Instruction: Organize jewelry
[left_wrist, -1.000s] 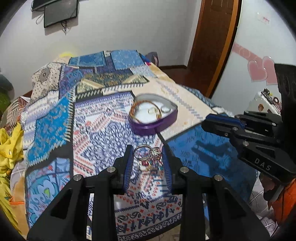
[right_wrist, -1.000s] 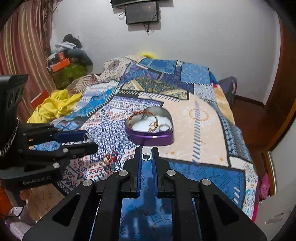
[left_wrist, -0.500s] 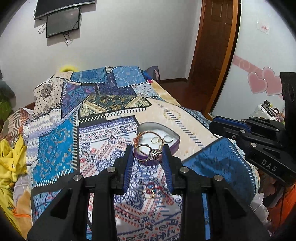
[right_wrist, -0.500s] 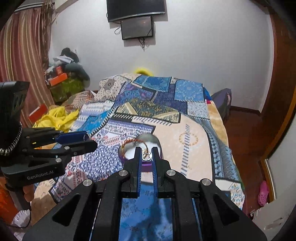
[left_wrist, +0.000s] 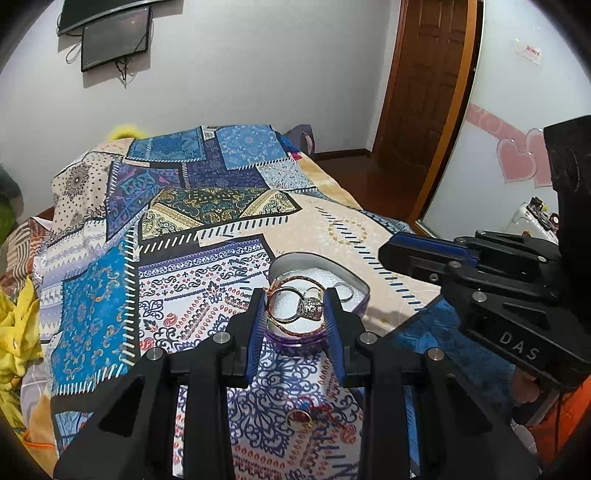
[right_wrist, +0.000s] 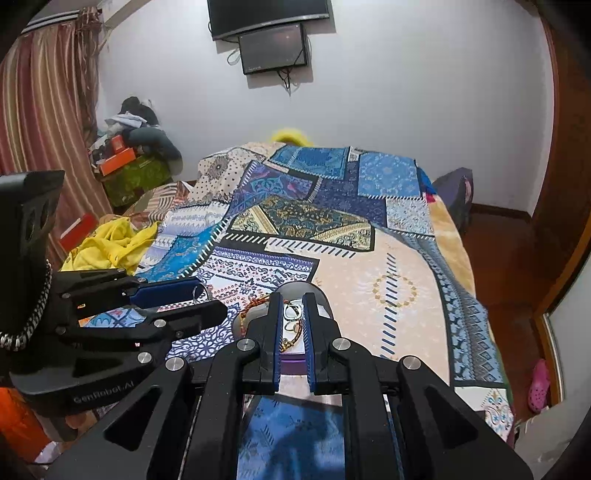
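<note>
On the bed the heart-shaped tin lies just beyond both tips. The left hand-held gripper pinches a stone-set ring over the tin's near rim; the right hand-held gripper, almost shut, grips a small ring (equally near).

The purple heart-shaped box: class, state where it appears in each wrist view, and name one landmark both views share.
Left wrist view: the purple heart-shaped box sits centre, just past the fingertips, on the bedspread.
Right wrist view: the box sits low centre, mostly hidden behind the fingers.
Shared landmark: the wall-mounted screen.
</note>
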